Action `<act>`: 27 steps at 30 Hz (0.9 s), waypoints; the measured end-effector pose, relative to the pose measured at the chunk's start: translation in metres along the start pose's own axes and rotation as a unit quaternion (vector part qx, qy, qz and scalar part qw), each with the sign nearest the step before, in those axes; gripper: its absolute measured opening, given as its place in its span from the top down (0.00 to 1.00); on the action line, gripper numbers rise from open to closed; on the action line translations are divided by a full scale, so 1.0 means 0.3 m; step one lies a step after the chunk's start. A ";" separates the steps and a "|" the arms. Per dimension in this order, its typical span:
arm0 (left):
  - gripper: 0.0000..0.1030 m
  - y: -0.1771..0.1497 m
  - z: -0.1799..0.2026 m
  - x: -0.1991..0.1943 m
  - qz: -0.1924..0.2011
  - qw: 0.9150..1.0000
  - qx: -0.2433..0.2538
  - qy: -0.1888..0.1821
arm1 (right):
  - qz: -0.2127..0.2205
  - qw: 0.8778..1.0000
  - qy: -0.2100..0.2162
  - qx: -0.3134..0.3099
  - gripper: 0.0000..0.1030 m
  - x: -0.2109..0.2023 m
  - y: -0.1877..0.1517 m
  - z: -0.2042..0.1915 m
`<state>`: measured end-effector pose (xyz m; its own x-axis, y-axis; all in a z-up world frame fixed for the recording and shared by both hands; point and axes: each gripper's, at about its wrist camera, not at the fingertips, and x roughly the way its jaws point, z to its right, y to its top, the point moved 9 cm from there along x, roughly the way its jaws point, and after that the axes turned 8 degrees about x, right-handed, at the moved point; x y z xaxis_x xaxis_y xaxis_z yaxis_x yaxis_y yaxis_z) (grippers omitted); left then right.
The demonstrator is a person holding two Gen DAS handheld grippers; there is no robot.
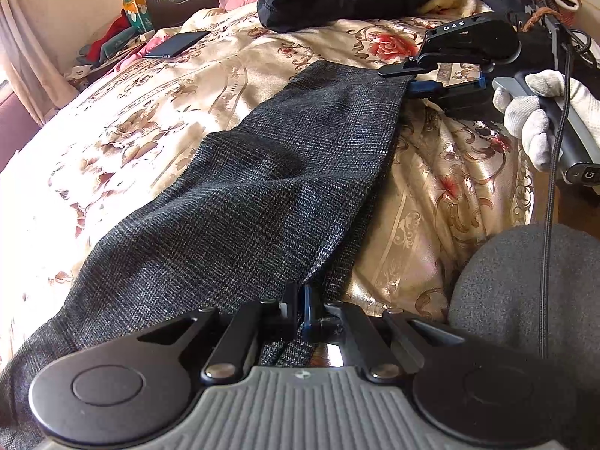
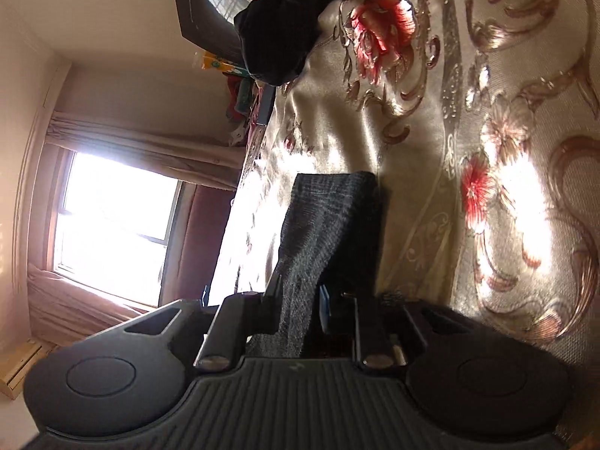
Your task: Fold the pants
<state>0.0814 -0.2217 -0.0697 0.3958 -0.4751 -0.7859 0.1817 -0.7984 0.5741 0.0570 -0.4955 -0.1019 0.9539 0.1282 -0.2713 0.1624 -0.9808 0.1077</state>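
Meanwhile, the pants (image 1: 240, 202) are stretched across the bed (image 1: 123, 127), each end pinched so the cloth lies flat for folding: the left gripper (image 1: 302, 309) is clamped on the near edge, the right gripper (image 1: 397, 78) on the far hem.

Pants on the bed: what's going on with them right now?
A person is folding dark checked pants on a floral bedspread, a claw in each hand. The left claw is shut on the near end of the fabric. The right claw, held by a white-gloved hand, grips the far end. The pants lie stretched between them.
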 end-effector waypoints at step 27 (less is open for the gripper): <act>0.71 0.022 -0.007 -0.062 0.024 0.999 -0.028 -0.010 | -0.009 1.000 0.009 -0.008 0.89 0.212 -0.043 -0.044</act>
<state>0.0771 -0.2173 -0.0509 0.3864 -0.5199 -0.7619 0.2135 -0.7531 0.6222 0.1188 -0.4729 -0.1078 0.9553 0.1477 -0.2561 0.1826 -0.9761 0.1181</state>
